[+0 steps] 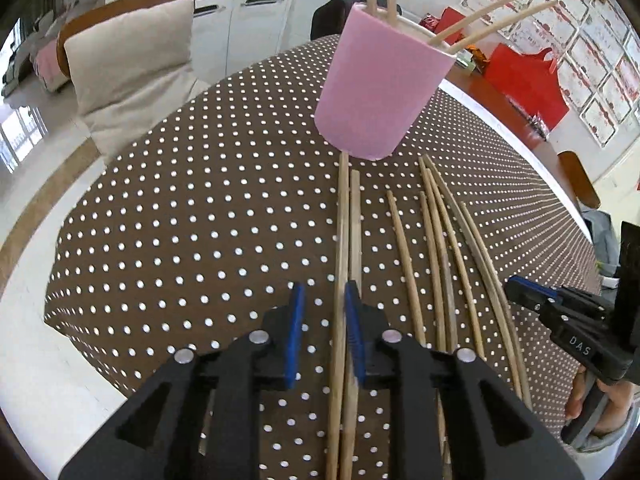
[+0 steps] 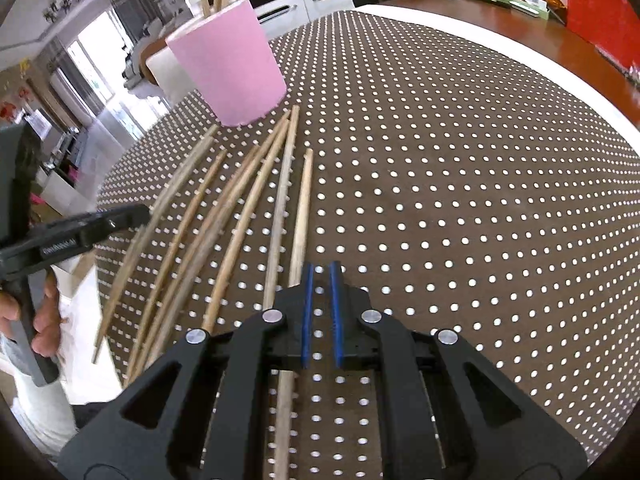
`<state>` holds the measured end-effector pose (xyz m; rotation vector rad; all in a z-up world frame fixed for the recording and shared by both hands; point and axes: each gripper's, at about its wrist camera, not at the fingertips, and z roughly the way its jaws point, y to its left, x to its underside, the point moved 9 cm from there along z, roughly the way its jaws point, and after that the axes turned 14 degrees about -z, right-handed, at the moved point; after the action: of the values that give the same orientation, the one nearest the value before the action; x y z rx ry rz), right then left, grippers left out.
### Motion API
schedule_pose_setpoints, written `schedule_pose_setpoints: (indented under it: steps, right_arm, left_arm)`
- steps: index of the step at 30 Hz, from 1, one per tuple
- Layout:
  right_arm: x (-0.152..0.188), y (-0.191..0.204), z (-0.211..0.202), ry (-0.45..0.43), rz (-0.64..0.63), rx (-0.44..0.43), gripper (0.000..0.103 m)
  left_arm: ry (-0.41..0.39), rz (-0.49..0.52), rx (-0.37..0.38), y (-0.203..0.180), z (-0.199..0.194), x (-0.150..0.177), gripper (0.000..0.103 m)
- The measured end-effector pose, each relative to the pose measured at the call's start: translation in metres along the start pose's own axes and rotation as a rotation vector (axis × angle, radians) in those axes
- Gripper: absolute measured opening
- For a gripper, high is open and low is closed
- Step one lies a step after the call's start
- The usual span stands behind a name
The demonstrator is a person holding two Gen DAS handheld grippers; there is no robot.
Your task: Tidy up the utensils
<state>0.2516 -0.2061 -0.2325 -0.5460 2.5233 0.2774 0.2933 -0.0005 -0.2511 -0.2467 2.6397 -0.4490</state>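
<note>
Surface: round tabletop (image 1: 168, 216) under a brown cloth with a white dot grid, white rim showing at the edge. Room: white cabinets with dark handles (image 1: 236, 16) behind, a wooden chair with a beige cushion (image 1: 132, 68) off the far left of the left jaws, a red bag (image 1: 528, 80) and a wall of framed certificates (image 1: 592, 40) to the far right. Pink cylindrical holder (image 1: 380, 88) stands upright on the cloth, straight ahead of the left jaws and well apart from them; four bamboo chopsticks (image 1: 492, 20) stick out of its top. Loose wooden chopsticks (image 1: 436, 256) lie flat on the cloth in a rough fan running from near the holder's base back toward both grippers. Left gripper (image 1: 320, 320): jaws released, blue pads parted; one chopstick from a close pair (image 1: 343, 240) runs through the gap next to the right-hand pad, the other passes under that pad, no pinch visible. Right gripper (image 2: 322, 312): jaws nearly clenched, a narrow slit between the blue pads, only dotted cloth visible through it, holding nothing. Two rightmost loose sticks (image 2: 300, 216) run under its left finger. In the right wrist view the holder (image 2: 232, 64) sits ahead and left of these jaws. A hand (image 2: 44, 312) grips the left tool's handle at frame left.
</note>
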Motion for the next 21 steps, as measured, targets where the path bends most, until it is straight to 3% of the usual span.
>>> schedule_pose_setpoints:
  steps: [9,21]
  right_arm:
    - [-0.003,0.007,-0.006,-0.002,-0.022,-0.008,0.009]
    - [0.002,0.029,0.002,0.114,-0.111,0.027,0.009]
  left_arm:
    - [-0.007,0.038,-0.039,-0.002,-0.004,-0.005,0.021]
    - [-0.001,0.119,-0.091,-0.007,0.0,-0.002,0.021]
